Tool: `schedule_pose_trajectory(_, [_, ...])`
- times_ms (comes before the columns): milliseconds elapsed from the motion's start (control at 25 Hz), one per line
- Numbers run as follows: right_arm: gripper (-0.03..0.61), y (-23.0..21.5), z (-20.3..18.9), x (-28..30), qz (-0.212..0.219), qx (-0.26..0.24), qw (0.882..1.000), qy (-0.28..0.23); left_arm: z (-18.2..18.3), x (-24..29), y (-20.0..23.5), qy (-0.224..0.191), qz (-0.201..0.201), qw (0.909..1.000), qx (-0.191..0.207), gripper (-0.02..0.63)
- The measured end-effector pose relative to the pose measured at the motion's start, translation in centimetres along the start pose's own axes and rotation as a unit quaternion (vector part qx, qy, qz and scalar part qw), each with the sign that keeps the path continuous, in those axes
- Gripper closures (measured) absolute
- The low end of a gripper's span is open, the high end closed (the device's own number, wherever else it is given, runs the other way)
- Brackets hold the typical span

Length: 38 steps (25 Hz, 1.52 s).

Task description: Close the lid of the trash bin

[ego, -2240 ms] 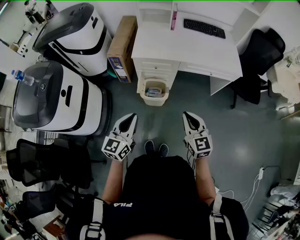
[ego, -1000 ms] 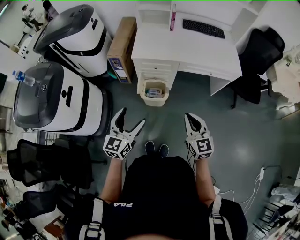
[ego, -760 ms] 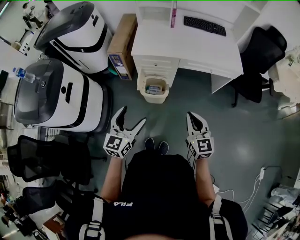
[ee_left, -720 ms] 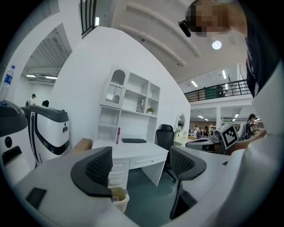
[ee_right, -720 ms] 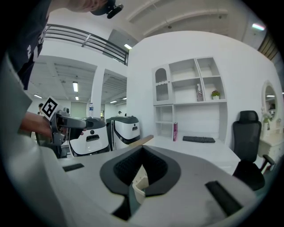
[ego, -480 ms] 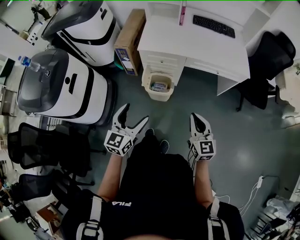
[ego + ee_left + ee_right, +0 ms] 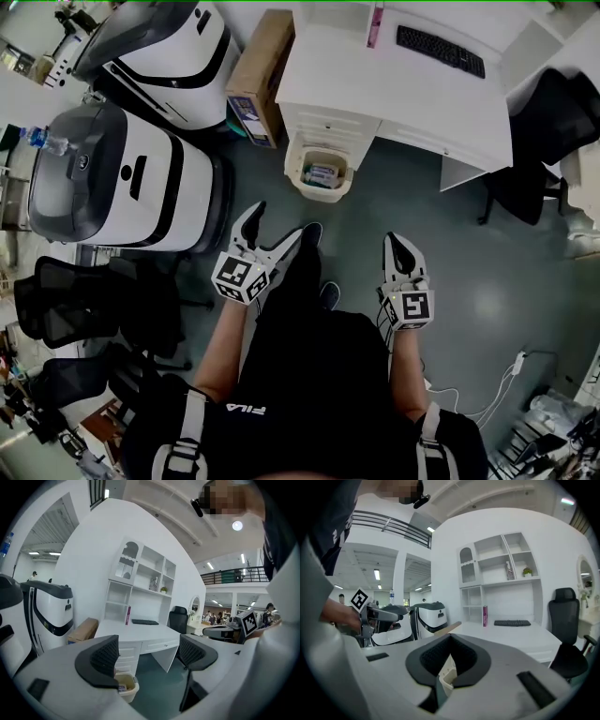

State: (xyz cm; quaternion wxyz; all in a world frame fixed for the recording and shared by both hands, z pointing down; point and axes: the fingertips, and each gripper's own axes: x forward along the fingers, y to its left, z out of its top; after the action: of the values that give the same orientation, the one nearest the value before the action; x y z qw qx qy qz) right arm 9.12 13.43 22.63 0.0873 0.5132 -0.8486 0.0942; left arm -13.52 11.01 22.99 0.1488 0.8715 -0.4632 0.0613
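An open-plan office or lab hall: a white desk surface (image 7: pixel 403 89) with a keyboard (image 7: pixel 441 52), black swivel chairs (image 7: pixel 544 122), white wall shelves (image 7: pixel 140 576), and big white-and-black machines (image 7: pixel 173 187) beside a cardboard box (image 7: pixel 262 66).

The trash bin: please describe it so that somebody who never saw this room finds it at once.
Find the white desk with the black keyboard; on the floor against its drawer unit stands the trash bin. It is small, cream and open-topped with rubbish inside, unlike the brown cardboard box to its left.
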Motion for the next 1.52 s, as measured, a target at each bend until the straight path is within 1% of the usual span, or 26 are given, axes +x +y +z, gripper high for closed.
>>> schedule_pose_trajectory(160, [0.573,-1.3,-1.7,5.9,0.000,0.005,1.000,0.026,-1.6,5.2,4.6,0.027,-0.013,0.9994,-0.016,0.199])
schedule_pose_trajectory(240, [0.574,-1.8,-2.4,9.2,0.001,0.003,0.999,0.035,-2.5,7.9,6.9,0.042,-0.017,0.9988,-0.018,0.199])
schedule_pose_trajectory(400, [0.572,-3.4,-4.0,15.0,0.008,0.005,0.999,0.042,-5.5,13.7,12.0,0.076,-0.016,0.9968,-0.019,0.199])
schedule_pose_trajectory(600, [0.574,-4.5,-8.8,19.4,0.013,0.014,0.997,0.077,-11.6,19.0,16.3,0.124,-0.021,0.9915,-0.034,0.199])
schedule_pose_trajectory(720, [0.574,-5.3,-12.6,21.8,0.016,0.023,0.995,0.094,-16.5,22.5,18.7,0.148,-0.021,0.9873,-0.053,0.199])
schedule_pose_trajectory(840, [0.574,-5.9,-16.6,24.2,0.025,0.028,0.993,0.108,-21.3,25.5,20.7,0.162,-0.015,0.9842,-0.070,0.199])
schedule_pose_trajectory(1000, [0.573,-6.5,-19.4,26.2,0.027,0.045,0.991,0.120,-24.8,27.3,23.4,0.177,0.003,0.9810,-0.080,0.199])
schedule_pose_trajectory(1240, [0.574,-7.1,-23.7,27.3,0.019,0.059,0.988,0.140,-29.2,29.0,28.8,0.189,0.013,0.9783,-0.084,0.199])
schedule_pose_trajectory(1360, [0.574,-6.7,-26.1,27.5,0.020,0.062,0.987,0.150,-31.3,29.9,30.0,0.199,0.003,0.9765,-0.084,0.199])
schedule_pose_trajectory(1520, [0.574,-6.0,-28.6,27.5,0.022,0.067,0.983,0.169,-32.6,30.9,29.4,0.193,-0.022,0.9770,-0.089,0.199])
